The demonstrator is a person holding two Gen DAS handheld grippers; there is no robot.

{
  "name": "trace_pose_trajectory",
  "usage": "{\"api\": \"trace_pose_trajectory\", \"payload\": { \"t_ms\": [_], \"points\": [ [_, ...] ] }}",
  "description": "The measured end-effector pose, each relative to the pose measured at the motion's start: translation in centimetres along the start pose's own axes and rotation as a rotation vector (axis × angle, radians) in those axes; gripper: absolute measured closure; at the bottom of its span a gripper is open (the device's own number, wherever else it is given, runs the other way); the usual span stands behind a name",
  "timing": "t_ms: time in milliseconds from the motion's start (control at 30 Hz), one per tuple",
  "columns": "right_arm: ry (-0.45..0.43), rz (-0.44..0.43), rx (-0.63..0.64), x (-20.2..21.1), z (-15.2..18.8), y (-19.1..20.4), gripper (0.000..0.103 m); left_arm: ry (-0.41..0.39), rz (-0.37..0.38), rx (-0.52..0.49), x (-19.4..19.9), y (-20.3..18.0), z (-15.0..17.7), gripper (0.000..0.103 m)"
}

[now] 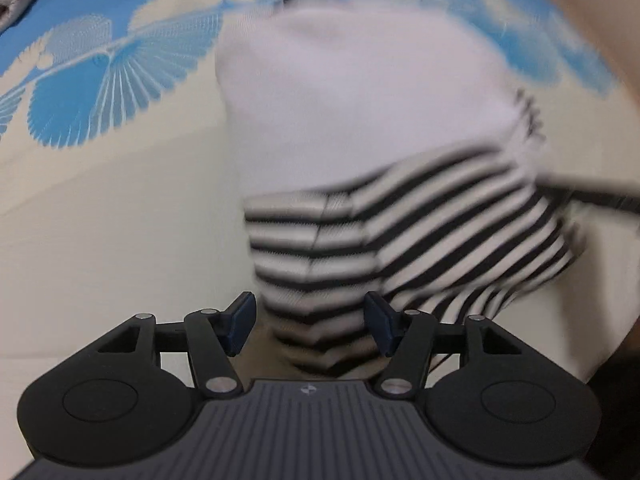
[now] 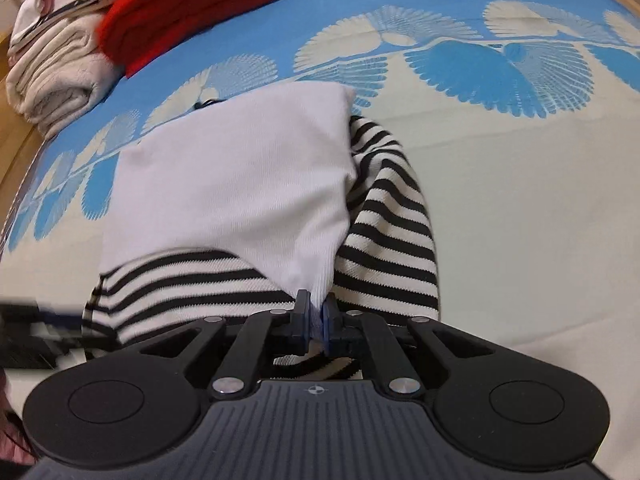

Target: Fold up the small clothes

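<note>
The small garment lies spread on the bed, just ahead of the right tool, its near hem between that tool's pads. Far ahead to the left sits a stack of folded clothes. A sleeve lies between the left tool's fingers.

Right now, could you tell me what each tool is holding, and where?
Right tool pinches the white fabric's near corner; left tool is open, holding nothing.
</note>
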State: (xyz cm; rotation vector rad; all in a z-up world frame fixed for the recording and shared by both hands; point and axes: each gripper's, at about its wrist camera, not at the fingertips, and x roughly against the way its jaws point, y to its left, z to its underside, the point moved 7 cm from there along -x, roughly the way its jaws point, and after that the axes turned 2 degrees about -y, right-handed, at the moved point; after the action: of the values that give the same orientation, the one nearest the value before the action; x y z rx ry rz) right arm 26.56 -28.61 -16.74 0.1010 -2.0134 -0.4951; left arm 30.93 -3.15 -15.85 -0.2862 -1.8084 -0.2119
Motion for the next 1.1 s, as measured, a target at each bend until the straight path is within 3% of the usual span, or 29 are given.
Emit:
{"api": "trace_pose_trajectory", "payload": {
  "t_ms": [167,267,367,433,533,600,667,833,900,1100],
  "points": [
    [0.020,0.038,-0.063,0.0,0.2,-0.5,0.099,-0.051,-0.004,-0.034,1.9,-0.7,0.0,0.039],
    [0.029,0.056,-0.037,-0.4,0.2,0.0,0.098,0.035,-0.013,-0.018,-0.2,0.1,1.3,0.034],
    [0.018,0.148,-0.023,-0.1,0.3,-0.5,0.094,0.020,-0.011,0.005,0.8,0.3,1.1,0.034],
    [-0.020,0.224,-0.014,1.4,0.2,-0.9,0.082,-0.047,-0.037,-0.001,2.6,0.2,0.8,0.032],
    [-0.158,0.227,0.010,5.5,-0.7,-0.4,0.066,-0.183,-0.079,0.039,6.4,1.0,0.0,0.025],
    [-0.259,0.215,0.052,8.7,-0.9,0.8,0.041,-0.296,-0.110,0.092,9.8,1.5,-0.4,0.018],
    [-0.345,0.190,0.102,11.6,-0.3,2.0,0.025,-0.420,-0.129,0.129,13.3,1.7,-0.3,0.017],
    [-0.511,0.128,0.164,17.0,1.9,3.9,0.021,-0.638,-0.108,0.171,19.4,-0.5,2.2,0.013],
    [-0.563,0.125,0.169,18.6,2.7,4.2,0.020,-0.664,-0.117,0.185,20.7,-1.9,3.8,0.002],
    [-0.556,0.120,0.159,20.2,5.7,4.2,0.020,-0.691,-0.199,0.114,19.4,-5.9,9.1,0.001]
  ]
}}
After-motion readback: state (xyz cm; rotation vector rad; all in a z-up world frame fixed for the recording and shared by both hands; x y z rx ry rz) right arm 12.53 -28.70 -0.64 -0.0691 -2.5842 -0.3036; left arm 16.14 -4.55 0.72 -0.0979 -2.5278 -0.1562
